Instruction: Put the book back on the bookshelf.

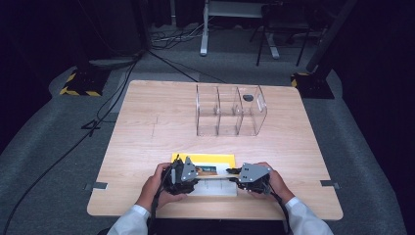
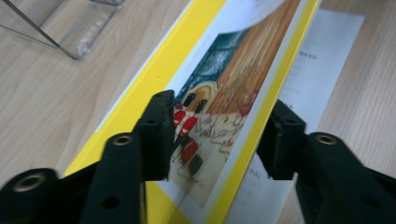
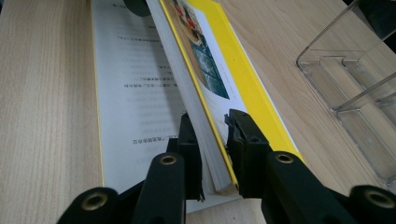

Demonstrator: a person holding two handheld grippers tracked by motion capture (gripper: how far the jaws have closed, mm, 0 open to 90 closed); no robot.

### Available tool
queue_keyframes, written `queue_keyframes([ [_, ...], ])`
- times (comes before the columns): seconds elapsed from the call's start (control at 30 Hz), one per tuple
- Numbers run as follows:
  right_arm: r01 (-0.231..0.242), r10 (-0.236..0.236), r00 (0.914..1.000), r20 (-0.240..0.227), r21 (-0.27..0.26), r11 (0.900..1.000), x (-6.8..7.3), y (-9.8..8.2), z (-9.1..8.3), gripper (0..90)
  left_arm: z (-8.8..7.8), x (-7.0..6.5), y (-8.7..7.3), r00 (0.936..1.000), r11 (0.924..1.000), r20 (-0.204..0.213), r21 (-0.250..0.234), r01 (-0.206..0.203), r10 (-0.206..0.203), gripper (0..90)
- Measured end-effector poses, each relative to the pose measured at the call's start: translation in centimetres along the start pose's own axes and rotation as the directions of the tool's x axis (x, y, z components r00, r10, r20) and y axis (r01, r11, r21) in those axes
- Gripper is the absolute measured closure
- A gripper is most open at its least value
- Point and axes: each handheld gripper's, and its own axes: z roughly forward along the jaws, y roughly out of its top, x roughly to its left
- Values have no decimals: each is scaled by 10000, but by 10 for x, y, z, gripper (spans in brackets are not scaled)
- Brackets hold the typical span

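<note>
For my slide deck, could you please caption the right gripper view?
Right gripper shut on the lifted page block of an open yellow book, beside a clear divided organizer.

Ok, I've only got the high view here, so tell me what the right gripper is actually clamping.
Observer: The right gripper is shut on the book, pinching its yellow cover together with a thick block of pages near one corner.
Operator: Now give me what's underneath that block.
Observer: A white page of printed text, lying flat; the clamped block is raised off it at a slant.
Operator: And report the left gripper.
Observer: The left gripper has a jaw on either side of the raised cover, over a painted picture with small red figures. I can't tell whether its pads press.
</note>
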Motion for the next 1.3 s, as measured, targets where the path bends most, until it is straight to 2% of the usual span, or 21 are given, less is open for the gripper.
queue_keyframes([
  [0.03, -132, 131, 9999, -71, -132, 9998, -1, -1, 0, 735, 0, -2, -2, 9990, 9991, -148, 51, -409, 410, 666],
  [0.1, -362, 355, 9991, -246, -318, 9988, -3, -3, 0, 719, 0, -2, -5, 9979, 9980, -144, 15, -630, 630, 713],
  [0.17, -579, 553, 9975, -429, -603, 9965, -5, -8, 1, 704, 1, 2, -9, 9976, 9978, 188, -69, -664, 665, 729],
  [0.2, -732, 684, 9957, -622, -785, 9942, -8, -13, 1, 691, 1, 4, -11, 9980, 9982, 275, -178, -570, 574, 732],
  [0.27, -988, 934, 9936, -634, -882, 9912, -14, -20, 2, 671, 0, 6, -14, 9982, 9982, 319, -336, -493, 503, 735],
  [0.37, -1659, 1537, 9833, -975, -1319, 9773, -22, -28, -1, 669, -3, 9, -15, 9985, 9980, 415, -540, -334, 356, 739],
  [0.4, -1633, 1510, 9840, -943, -1395, 9767, -22, -28, -1, 678, -3, 10, -16, 9985, 9980, 461, -560, -284, 310, 741],
  [0.5, -1133, 1063, 9928, -557, -1419, 9834, -19, -23, -3, 716, -5, 13, -18, 9980, 9978, 596, -650, -158, 197, 742],
  [0.6, -716, 664, 9969, -430, -1343, 9884, -14, -17, -4, 737, -7, 18, -21, 9969, 9974, 783, -714, 20, 36, 725],
  [0.67, -587, 544, 9978, -371, -1266, 9902, -12, -14, -5, 743, -7, 18, -21, 9974, 9977, 726, -675, 80, -31, 694],
  [0.77, -164, 143, 9997, -212, -1018, 9947, -6, -6, -5, 763, -9, 15, -17, 9990, 9994, 434, -339, 62, -47, 678],
  [0.83, -118, 103, 9998, -160, -945, 9955, -4, -3, -5, 765, -9, 11, -12, 9992, 9995, 351, -261, 181, -171, 659],
  [0.9, -58, 47, 9999, -138, -866, 9962, -2, 0, -5, 768, -6, 4, -5, 9999, 9999, 133, -101, 81, -80, 652],
  [1.0, 45, -65, 9997, -234, -838, 9965, 3, 5, -4, 773, -3, -3, 4, 9999, 10000, 97, 5, 27, -27, 637],
  [1.07, 67, -83, 9998, -182, -843, 9964, 6, 10, -4, 775, 0, -7, 9, 9997, 9997, -50, 102, 240, -240, 604],
  [1.1, 93, -106, 9998, -151, -852, 9963, 7, 12, -5, 775, 2, -9, 10, 9998, 9995, -54, 273, 172, -171, 583],
  [1.17, 133, -143, 9998, -102, -855, 9962, 10, 16, -5, 776, 8, -17, 13, 9972, 9954, -640, 903, -318, 377, 560],
  [1.2, 177, -182, 9998, -53, -829, 9964, 12, 18, -5, 778, 9, -19, 14, 9963, 9948, -736, 948, -385, 455, 556],
  [1.23, 217, -220, 9998, -25, -807, 9965, 13, 20, -5, 778, 8, -19, 13, 9953, 9958, -847, 815, -409, 478, 591],
  [1.27, 217, -220, 9998, -25, -807, 9965, 13, 20, -5, 778, 8, -19, 13, 9953, 9958, -847, 815, -409, 478, 687],
  [1.3, 209, -215, 9997, -66, -780, 9967, 15, 22, -6, 778, 6, -18, 13, 9947, 9960, -848, 729, -513, 575, 687],
])
